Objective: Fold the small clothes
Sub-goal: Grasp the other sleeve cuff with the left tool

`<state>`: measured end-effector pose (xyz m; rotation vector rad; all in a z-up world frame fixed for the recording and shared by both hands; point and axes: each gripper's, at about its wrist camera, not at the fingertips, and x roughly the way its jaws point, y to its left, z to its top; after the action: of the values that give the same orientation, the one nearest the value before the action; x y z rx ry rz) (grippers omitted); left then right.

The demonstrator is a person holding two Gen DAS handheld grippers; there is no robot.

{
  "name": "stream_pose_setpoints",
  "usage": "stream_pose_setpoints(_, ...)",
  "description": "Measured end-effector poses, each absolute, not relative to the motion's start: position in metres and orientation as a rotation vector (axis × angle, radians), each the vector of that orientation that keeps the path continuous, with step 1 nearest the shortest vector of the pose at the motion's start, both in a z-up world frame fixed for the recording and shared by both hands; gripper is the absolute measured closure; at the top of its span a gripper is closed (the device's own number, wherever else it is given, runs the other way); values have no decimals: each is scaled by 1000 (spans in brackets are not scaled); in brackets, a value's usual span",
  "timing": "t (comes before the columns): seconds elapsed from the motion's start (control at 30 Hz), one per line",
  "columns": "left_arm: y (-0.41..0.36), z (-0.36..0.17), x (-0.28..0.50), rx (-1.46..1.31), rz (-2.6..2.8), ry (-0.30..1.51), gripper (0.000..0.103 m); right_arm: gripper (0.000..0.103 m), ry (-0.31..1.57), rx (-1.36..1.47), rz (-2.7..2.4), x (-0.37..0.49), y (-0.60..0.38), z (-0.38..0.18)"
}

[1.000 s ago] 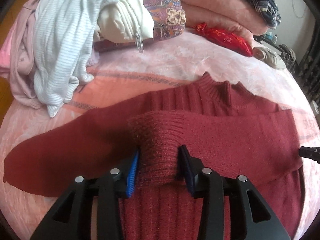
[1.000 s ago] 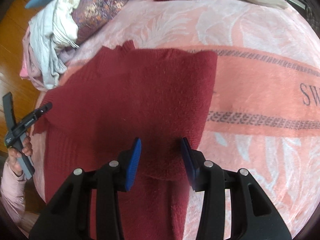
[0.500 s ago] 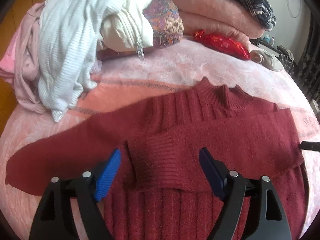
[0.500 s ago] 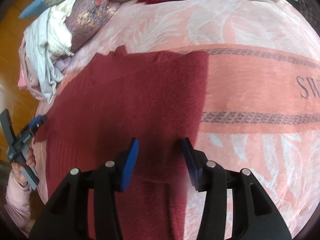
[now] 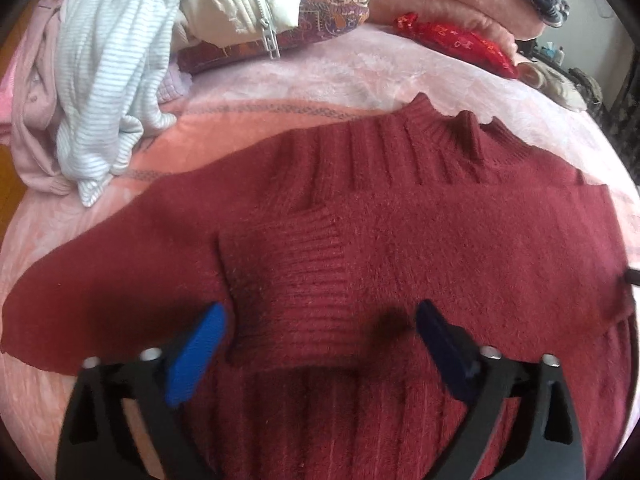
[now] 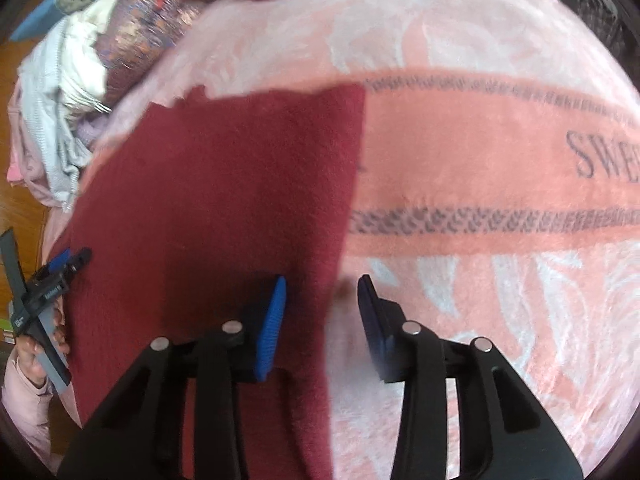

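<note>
**Sleeve laid across the jumper, outer edge next at risk**

The folded sleeve (image 5: 280, 280) can be dragged out of place if the left tool (image 5: 318, 346) is drawn away low, since its blue pads stand on either side of the ribbed cuff and close above the knit. The jaws of this tool are opening and are spread wide; the cuff lies between them but is not pressed by either pad, so it is released. A fuzzy knit of this kind is judged likely to catch on a pad and be lifted with it.

A second risk lies with the right tool (image 6: 322, 312). Its jaws are closing astride the jumper's straight outer edge at the lower middle of the right wrist view, and no pinch on the cloth can be seen yet. If only the top layer is caught, or blanket (image 6: 480, 160) pile is taken with it, the next fold is judged to come out crooked.

The dark red jumper (image 5: 400, 208) is spread flat on the pink blanket of the bed, filling the middle of the left wrist view, collar toward the upper right. One sleeve is folded across the chest; the other is still stretched out toward the lower left. A heap of other clothes (image 5: 108, 80) is seen at the upper left, apart from the jumper.
</note>
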<state>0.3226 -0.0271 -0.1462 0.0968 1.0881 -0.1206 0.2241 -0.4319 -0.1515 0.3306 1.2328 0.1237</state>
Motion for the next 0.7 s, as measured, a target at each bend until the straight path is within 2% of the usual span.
stream_pose_setpoints(0.13,-10,-150,320,30,-154,1186,4,46,1159,333,197,220,-401,-129)
stream_pose_setpoints(0.17,-5,-149,318,7,-156,1192,4,38,1143,315,219,219,-387,-124)
stream_pose_setpoints(0.27,13,-134,310,19,-124,1139,4,31,1102,288,280,221,-348,-114)
stream_pose_setpoints(0.4,49,-107,304,74,-63,1015,4,25,1076,269,345,230,-303,-105)
stream_pose_setpoints(0.53,99,-99,306,74,-7,982,4,21,1066,231,381,243,-269,-101)
stream_pose_setpoints(0.7,187,-106,321,-69,109,1032,4,18,1098,199,364,255,-240,-110)
